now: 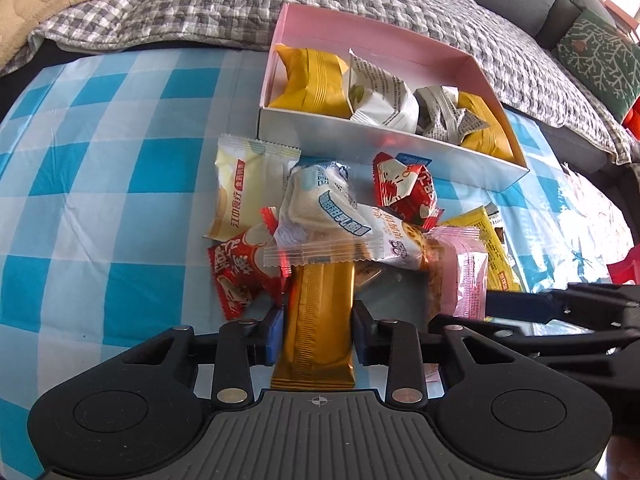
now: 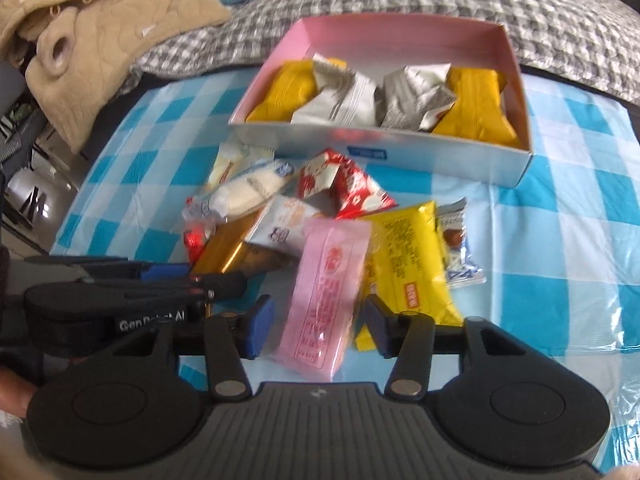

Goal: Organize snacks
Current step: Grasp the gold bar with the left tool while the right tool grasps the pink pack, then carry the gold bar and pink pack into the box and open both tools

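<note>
A pile of wrapped snacks lies on the blue-checked tablecloth (image 1: 100, 168) in front of a pink-lined box (image 1: 384, 148). The box holds yellow (image 1: 312, 80) and white packets (image 1: 380, 92). My left gripper (image 1: 318, 328) is shut on a gold snack bar (image 1: 320, 320) whose far end lies under the pile. My right gripper (image 2: 318, 320) has a pink packet (image 2: 324, 292) between its fingers; gaps show on both sides, so it is open around it. A yellow packet (image 2: 412, 256) lies just right of the pink one. The box also shows in the right wrist view (image 2: 380, 160).
A red packet (image 1: 404, 188), a cream packet (image 1: 240, 188) and a white packet (image 1: 320, 208) lie in the pile. A grey checked quilt (image 1: 320, 4) and a tan garment (image 2: 100, 40) lie behind the table. The left gripper shows at the left of the right view (image 2: 160, 280).
</note>
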